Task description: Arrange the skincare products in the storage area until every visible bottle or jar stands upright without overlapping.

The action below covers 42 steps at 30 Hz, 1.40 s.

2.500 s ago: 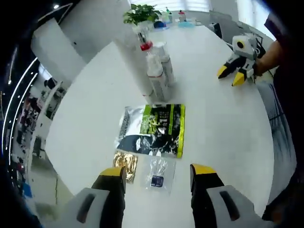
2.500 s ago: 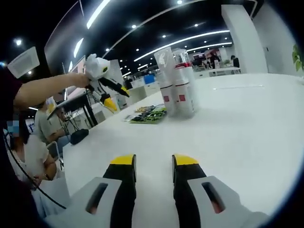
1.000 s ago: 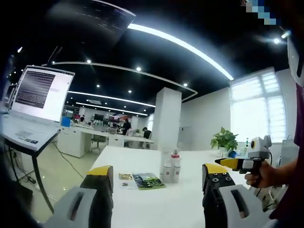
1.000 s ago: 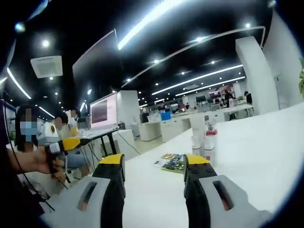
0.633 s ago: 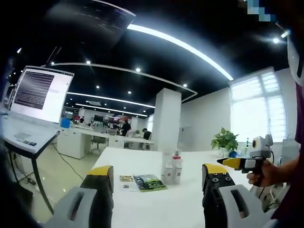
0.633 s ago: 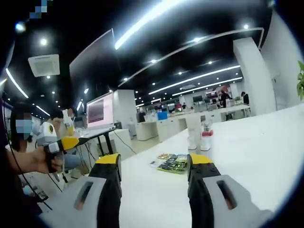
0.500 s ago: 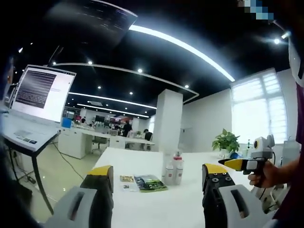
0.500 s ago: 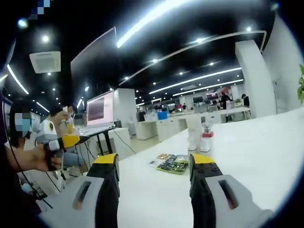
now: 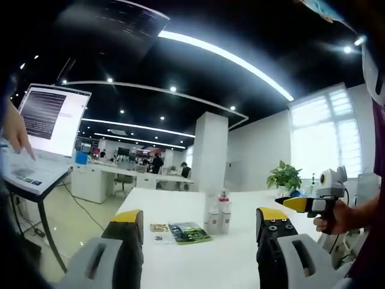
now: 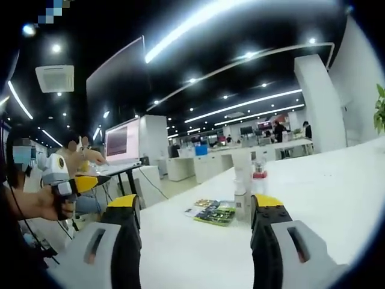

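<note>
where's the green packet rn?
Left gripper view: green packet lies flat on the white table, just left of the standing bottles.

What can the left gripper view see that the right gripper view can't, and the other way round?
The left gripper view alone shows a potted plant by bright windows and the right gripper, held in a hand. The right gripper view alone shows the left gripper, held at its left edge, and a ceiling vent. Both share the white table, the upright bottles and the flat green packet beside them.
</note>
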Each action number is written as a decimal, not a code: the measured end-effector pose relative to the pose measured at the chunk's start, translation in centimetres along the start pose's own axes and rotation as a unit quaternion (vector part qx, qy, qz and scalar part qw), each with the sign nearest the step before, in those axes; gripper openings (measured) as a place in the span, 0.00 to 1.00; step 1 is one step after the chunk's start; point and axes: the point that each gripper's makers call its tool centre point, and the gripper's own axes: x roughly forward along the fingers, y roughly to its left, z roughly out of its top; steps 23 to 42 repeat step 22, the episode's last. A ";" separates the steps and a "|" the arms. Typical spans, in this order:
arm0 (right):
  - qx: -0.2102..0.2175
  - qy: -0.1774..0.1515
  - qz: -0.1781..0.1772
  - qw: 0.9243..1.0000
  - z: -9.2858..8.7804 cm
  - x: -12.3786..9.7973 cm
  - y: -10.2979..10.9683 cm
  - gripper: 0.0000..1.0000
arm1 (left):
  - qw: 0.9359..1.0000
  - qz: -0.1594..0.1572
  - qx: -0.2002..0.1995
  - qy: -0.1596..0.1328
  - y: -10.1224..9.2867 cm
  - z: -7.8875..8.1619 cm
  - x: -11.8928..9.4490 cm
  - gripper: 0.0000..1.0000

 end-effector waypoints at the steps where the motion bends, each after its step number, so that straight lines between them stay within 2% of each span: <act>1: 0.000 -0.001 0.002 1.000 0.2 0.1 0.1 0.75 | 1.000 -0.001 0.000 -0.002 0.0 0.2 0.0 0.79; 5: -0.002 -0.002 0.004 1.000 0.4 0.5 0.4 0.75 | 1.000 0.000 0.003 -0.001 0.3 0.4 0.1 0.78; 12: 0.003 0.009 0.008 1.000 -0.5 1.3 0.8 0.76 | 1.000 0.004 0.006 0.008 0.9 0.0 -0.2 0.78; 16: 0.004 0.009 0.013 1.000 -0.4 1.5 1.5 0.76 | 1.000 0.005 0.005 0.009 1.1 -0.1 -0.6 0.78; 21: 0.004 0.024 0.028 0.999 -1.3 1.9 2.6 0.76 | 1.000 0.010 0.005 0.014 1.3 -0.7 -1.3 0.78; 42: 0.003 0.025 0.029 0.999 -1.4 2.0 2.6 0.76 | 1.000 0.010 0.002 0.012 1.4 -0.8 -1.3 0.78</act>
